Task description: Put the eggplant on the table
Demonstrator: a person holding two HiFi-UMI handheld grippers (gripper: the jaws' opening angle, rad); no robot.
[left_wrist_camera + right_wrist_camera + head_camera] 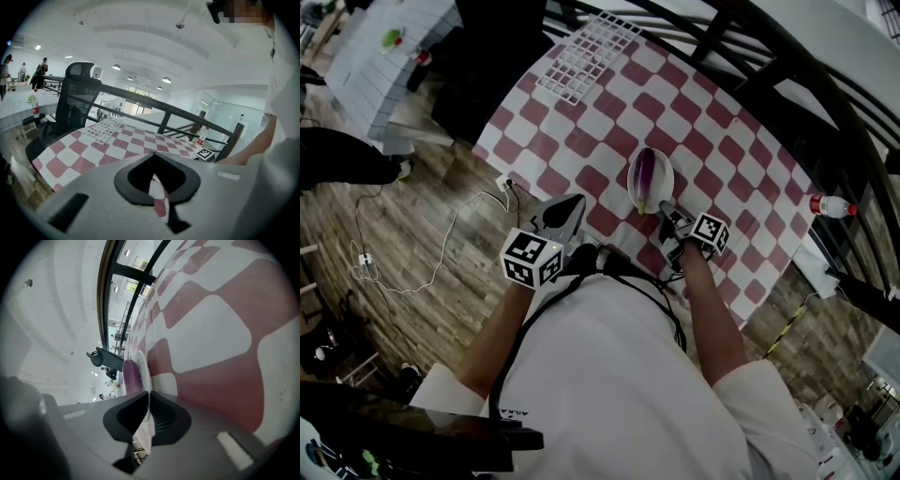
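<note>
Not done: eggplant (645,171) lying on plate (662,185) at frame centre atop table (722,141), right gripper (667,212) clamped on plate rim, left gripper (575,201) closed, empty, lower left.

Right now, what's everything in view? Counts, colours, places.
red-and-white checked cloth table: 1, red and white, centre
white oval plate: 1, white, on the table's near half, rim in the right claw
purple eggplant: 1, purple, lying on the plate
white plastic grid rack: 1, white, on the table's far end
clear bottle with a red cap: 1, clear and red, by the table's right edge
black mesh office chair: 1, black, at the table's far end
white cable: 1, white, on the wooden floor, left
left claw: 1, grey, shut, empty, near table edge
right claw: 1, grey, shut on the plate's rim
</note>
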